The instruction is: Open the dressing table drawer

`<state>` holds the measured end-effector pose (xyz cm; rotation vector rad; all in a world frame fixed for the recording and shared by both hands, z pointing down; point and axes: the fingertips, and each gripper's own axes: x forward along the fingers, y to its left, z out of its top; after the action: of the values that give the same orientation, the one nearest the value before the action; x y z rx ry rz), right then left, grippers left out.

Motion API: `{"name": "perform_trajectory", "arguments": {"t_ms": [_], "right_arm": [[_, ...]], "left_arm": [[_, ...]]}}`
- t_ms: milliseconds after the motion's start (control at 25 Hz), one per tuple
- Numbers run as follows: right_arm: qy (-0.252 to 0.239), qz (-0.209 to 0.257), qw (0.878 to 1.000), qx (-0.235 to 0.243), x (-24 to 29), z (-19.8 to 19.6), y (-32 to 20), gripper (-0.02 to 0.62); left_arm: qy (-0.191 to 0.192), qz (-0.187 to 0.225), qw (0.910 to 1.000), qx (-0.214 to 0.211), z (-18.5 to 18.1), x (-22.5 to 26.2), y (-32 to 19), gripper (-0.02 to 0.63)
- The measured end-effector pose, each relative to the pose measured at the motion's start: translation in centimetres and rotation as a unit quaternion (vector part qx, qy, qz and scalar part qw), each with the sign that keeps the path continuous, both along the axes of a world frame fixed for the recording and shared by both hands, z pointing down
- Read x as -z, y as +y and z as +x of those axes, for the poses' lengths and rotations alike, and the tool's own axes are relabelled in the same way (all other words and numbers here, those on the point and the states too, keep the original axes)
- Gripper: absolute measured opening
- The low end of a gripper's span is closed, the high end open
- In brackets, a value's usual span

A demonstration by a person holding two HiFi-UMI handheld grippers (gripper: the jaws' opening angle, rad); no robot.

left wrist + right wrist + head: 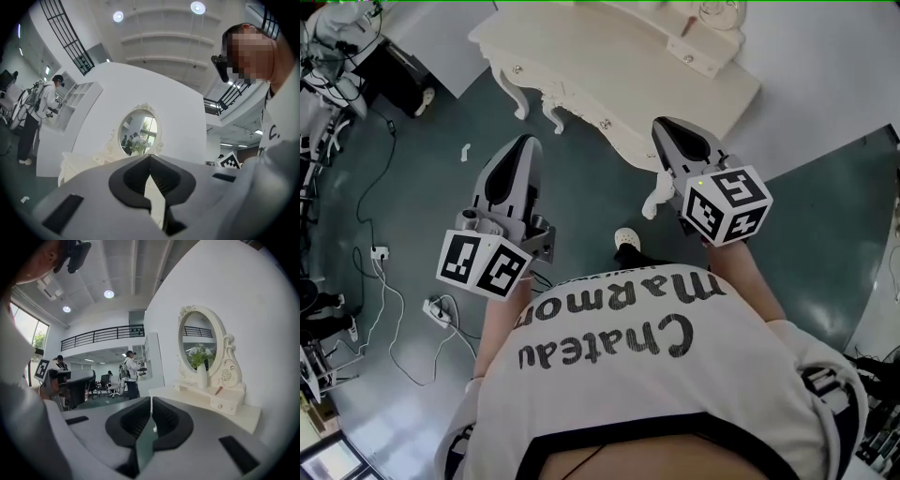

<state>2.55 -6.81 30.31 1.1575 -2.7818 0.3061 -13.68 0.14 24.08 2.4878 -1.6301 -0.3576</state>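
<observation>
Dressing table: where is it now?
Head view: dressing table top centre against the white wall, beyond the left gripper and right gripper. Right gripper view: at lower right.

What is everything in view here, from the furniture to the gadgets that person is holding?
dressing table: one, cream, ahead of the person, against a white wall
oval mirror: one, cream carved frame, at the table's back
vase of flowers: one, white with green, before the mirror
small drawer: one, cream, on the tabletop below the mirror
power strip: one, white, on the floor at left, among cables
people: at least two, pale tops, far across the room
shirt: one, white, dark lettering, on the person
left gripper: one, grey, jaws together, empty
right gripper: one, grey, jaws together, empty
</observation>
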Motion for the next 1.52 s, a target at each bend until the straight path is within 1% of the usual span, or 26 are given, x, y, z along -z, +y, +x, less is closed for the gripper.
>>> {"name": "perform_trajectory", "arguments": {"t_ms": [200, 440, 640, 800, 1000, 1160, 1240, 1400, 1520], "right_arm": [[-0.008, 0.019, 1.000, 0.007, 1.6, 0.3, -5.3, 0.029], [-0.010, 0.027, 0.999, 0.017, 2.1, 0.6, -11.1, 0.029], [-0.008, 0.032, 0.999, 0.027, 1.9, 0.9, -15.2, 0.029], [0.001, 0.023, 1.000, 0.019, 0.1, 2.3, -18.6, 0.029], [0.009, -0.011, 1.000, -0.006, -3.7, 4.4, -22.4, 0.029], [0.015, -0.042, 0.999, -0.027, -6.7, 5.7, -24.9, 0.029], [0.024, -0.058, 0.997, -0.043, -8.8, 6.5, -26.5, 0.029], [0.045, -0.100, 0.990, -0.091, -13.7, 8.8, -29.1, 0.029], [0.041, -0.136, 0.983, -0.118, -16.7, 10.5, -30.2, 0.029]], "left_arm": [[-0.009, 0.018, 0.9997, 0.013, 0.0, 1.5, -4.2, 0.023], [-0.015, 0.025, 0.9992, 0.027, 0.3, 2.0, -8.8, 0.023], [-0.008, 0.028, 0.9984, 0.048, 0.1, 1.9, -12.4, 0.023], [0.005, 0.028, 0.9977, 0.062, 0.4, 1.2, -14.4, 0.023], [0.005, -0.003, 0.9963, 0.086, -0.1, -0.4, -15.9, 0.023], [0.011, -0.012, 0.9935, 0.113, -1.6, -1.0, -16.5, 0.023], [0.014, -0.017, 0.9927, 0.119, -2.2, -1.7, -17.0, 0.023], [0.015, -0.032, 0.9919, 0.122, -2.7, -3.0, -17.7, 0.023], [0.010, -0.049, 0.9914, 0.121, -2.7, -4.0, -17.9, 0.023]]}}
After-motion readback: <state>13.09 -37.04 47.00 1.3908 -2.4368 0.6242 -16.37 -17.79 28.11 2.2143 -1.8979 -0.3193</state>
